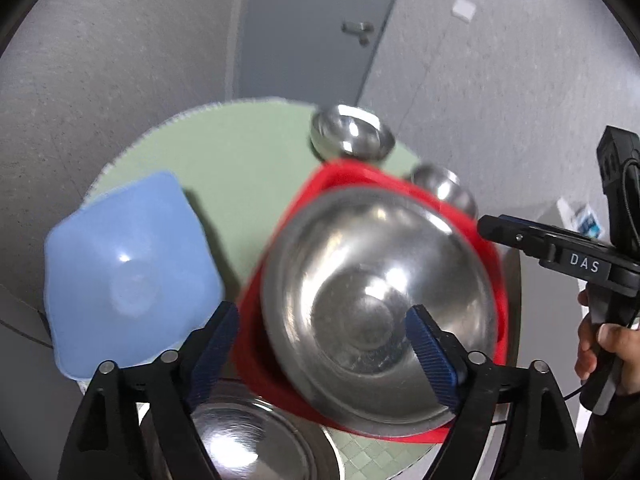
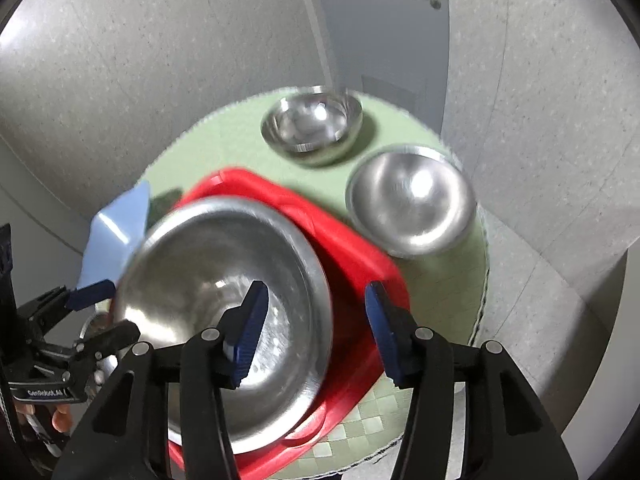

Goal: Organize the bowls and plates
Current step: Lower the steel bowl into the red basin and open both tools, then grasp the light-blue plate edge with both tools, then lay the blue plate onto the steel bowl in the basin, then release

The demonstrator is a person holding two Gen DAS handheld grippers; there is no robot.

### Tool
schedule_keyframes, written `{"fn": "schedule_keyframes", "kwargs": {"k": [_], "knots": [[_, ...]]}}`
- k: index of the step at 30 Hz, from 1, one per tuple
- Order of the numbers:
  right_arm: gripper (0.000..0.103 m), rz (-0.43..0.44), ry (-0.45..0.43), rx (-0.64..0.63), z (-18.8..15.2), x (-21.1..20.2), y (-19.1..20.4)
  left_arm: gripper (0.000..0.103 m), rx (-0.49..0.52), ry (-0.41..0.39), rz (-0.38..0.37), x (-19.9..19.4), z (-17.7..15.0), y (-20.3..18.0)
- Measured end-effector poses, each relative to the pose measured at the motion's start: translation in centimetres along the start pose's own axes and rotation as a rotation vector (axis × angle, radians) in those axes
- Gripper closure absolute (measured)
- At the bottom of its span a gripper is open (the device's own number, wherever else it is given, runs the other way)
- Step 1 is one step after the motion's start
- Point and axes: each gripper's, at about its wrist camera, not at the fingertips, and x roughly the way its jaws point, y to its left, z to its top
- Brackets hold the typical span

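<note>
A large steel bowl (image 1: 380,300) sits in a red tray (image 1: 360,180) on a round green table (image 1: 240,152). My left gripper (image 1: 324,356) is open, its fingers astride the bowl's near left rim. My right gripper (image 2: 316,332) is open, its left finger inside the large bowl (image 2: 212,280) and its right finger over the red tray (image 2: 352,248). A light blue square bowl (image 1: 128,272) lies at the left. Two small steel bowls (image 2: 312,124) (image 2: 412,200) stand at the table's far side. A steel plate (image 1: 248,444) lies below my left gripper.
The table stands on a grey speckled floor (image 2: 120,80). A grey door (image 1: 312,28) is beyond the table. The green table's edge (image 2: 484,280) is close on the right in the right wrist view.
</note>
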Motion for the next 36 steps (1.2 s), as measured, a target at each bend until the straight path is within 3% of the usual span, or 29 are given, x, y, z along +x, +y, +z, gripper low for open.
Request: {"fn": "schedule_keyframes", "kwargs": {"k": [3, 7, 11, 15, 18, 23, 27, 28, 29, 31, 36], "knots": [[0.049, 0.029, -0.029, -0.039, 2.1, -0.9, 2.8, 0.011, -0.041, -0.068, 0.051, -2.5, 0.0, 2.2], [0.044, 0.121, -0.027, -0.134, 5.1, 0.4, 9.0, 0.009, -0.176, -0.13, 0.167, -4.9, -0.6, 7.6], [0.041, 0.177, 0.039, -0.242, 7.1, 4.5, 15.6, 0.009, -0.316, -0.122, 0.292, -5.3, -2.4, 13.7], [0.041, 0.179, 0.145, -0.307, 8.0, 10.1, 20.1, 0.012, -0.407, -0.068, 0.348, -4.0, -4.5, 17.6], [0.041, 0.143, 0.214, -0.336, 8.0, 14.1, 21.9, 0.017, -0.451, -0.021, 0.324, -2.5, -5.5, 19.3], [0.041, 0.088, 0.299, -0.373, 7.5, 18.5, 22.8, 0.038, -0.473, 0.043, 0.273, 0.3, -6.1, 20.2], [0.043, 0.084, 0.343, -0.399, 7.0, 20.4, 23.3, 0.067, -0.468, 0.065, 0.235, 1.6, -5.2, 20.9], [0.05, 0.094, 0.354, -0.397, 6.9, 20.4, 22.8, 0.078, -0.465, 0.061, 0.208, 1.9, -5.2, 21.0], [0.064, 0.109, 0.364, -0.39, 6.8, 20.6, 22.7, 0.079, -0.462, 0.055, 0.191, 2.3, -5.0, 21.2], [0.077, 0.146, 0.378, -0.369, 6.7, 20.6, 22.6, 0.08, -0.443, 0.045, 0.206, 2.2, -4.6, 21.3], [0.079, 0.181, 0.297, -0.35, 7.2, 17.9, 22.2, 0.085, -0.432, -0.028, 0.191, -0.3, -4.1, 20.8]]}}
